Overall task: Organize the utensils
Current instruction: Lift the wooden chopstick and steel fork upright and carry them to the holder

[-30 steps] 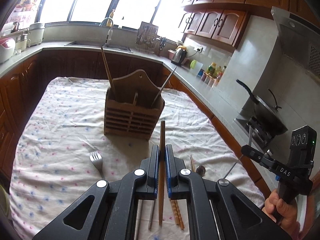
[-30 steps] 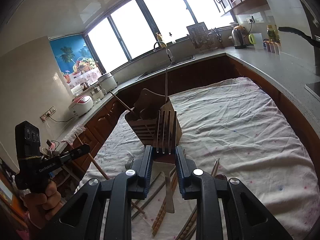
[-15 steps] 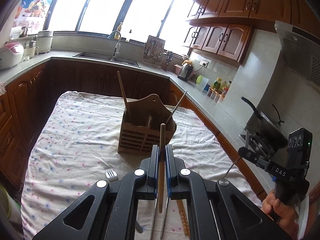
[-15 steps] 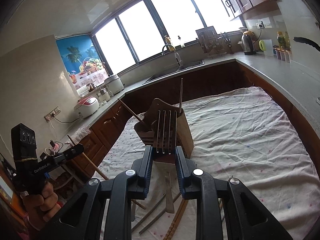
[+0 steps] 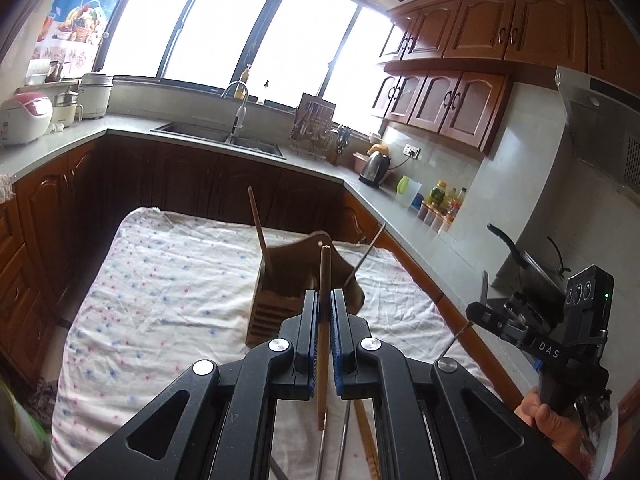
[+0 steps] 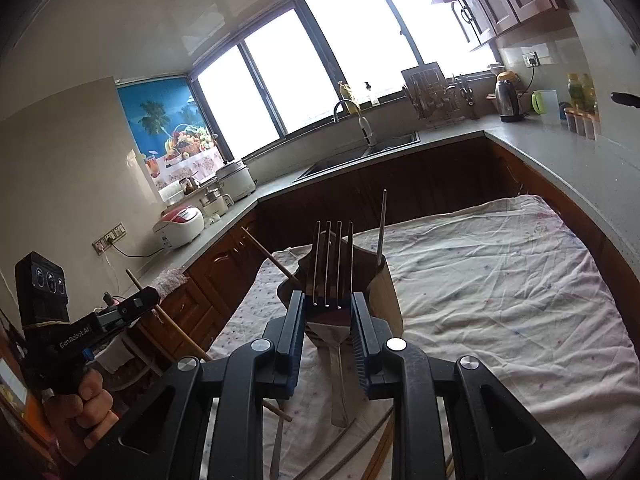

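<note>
My left gripper (image 5: pixel 324 300) is shut on a wooden chopstick (image 5: pixel 323 280), held upright above the table in front of the wooden utensil holder (image 5: pixel 280 300). My right gripper (image 6: pixel 327 304) is shut on a metal fork (image 6: pixel 333 256), tines up, just before the holder (image 6: pixel 384 292). The holder has a wooden stick (image 5: pixel 259 232) and a metal stick (image 5: pixel 366 252) in it. Loose chopsticks and metal utensils (image 5: pixel 348 440) lie on the cloth under the grippers. The right gripper also shows at the right of the left wrist view (image 5: pixel 484 312).
The table has a white dotted cloth (image 5: pixel 160 300). A counter with sink (image 5: pixel 224 136), rice cookers (image 5: pixel 24 118), kettle (image 5: pixel 376 164) and bottles runs around it. A wok (image 5: pixel 524 256) sits on the stove at right.
Both grippers have risen with their loads and tilted up; the table and holder sit lower in both views. The fork on the cloth has dropped out of the left wrist view.
</note>
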`<state>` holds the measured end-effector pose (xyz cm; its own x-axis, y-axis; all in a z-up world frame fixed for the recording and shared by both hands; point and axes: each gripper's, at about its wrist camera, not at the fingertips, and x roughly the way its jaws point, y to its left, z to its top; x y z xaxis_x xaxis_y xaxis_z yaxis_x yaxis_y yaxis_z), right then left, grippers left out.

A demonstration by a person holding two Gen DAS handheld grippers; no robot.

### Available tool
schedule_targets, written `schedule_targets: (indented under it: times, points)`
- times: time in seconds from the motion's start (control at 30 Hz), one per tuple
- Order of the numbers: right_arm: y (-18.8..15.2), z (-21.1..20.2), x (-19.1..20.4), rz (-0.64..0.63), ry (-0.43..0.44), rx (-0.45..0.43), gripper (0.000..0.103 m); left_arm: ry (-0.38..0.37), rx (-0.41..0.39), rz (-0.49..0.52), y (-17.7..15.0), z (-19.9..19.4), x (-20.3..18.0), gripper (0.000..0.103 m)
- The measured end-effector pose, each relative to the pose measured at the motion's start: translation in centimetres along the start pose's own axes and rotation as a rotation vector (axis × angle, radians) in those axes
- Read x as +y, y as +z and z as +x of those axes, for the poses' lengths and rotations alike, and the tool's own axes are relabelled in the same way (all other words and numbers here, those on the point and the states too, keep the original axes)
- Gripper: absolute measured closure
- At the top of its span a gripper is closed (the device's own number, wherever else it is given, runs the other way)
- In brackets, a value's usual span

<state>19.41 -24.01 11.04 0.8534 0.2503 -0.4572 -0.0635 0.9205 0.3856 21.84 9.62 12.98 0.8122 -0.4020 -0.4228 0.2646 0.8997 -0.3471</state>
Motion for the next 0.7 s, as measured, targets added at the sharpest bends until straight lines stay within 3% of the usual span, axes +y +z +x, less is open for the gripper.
schedule_targets:
  times: [0.47, 0.7]
  points:
    - [5.6, 5.2, -0.4, 0.0, 0.015, -0.076, 0.081, 0.031, -0.15, 0.046, 5.9, 2.8, 1.0, 0.099]
    - [6.5, 8.5, -1.0, 0.004, -0.004, -0.082, 0.081, 0.047, -0.2, 0.053, 7.6, 6.6, 1.3, 0.099]
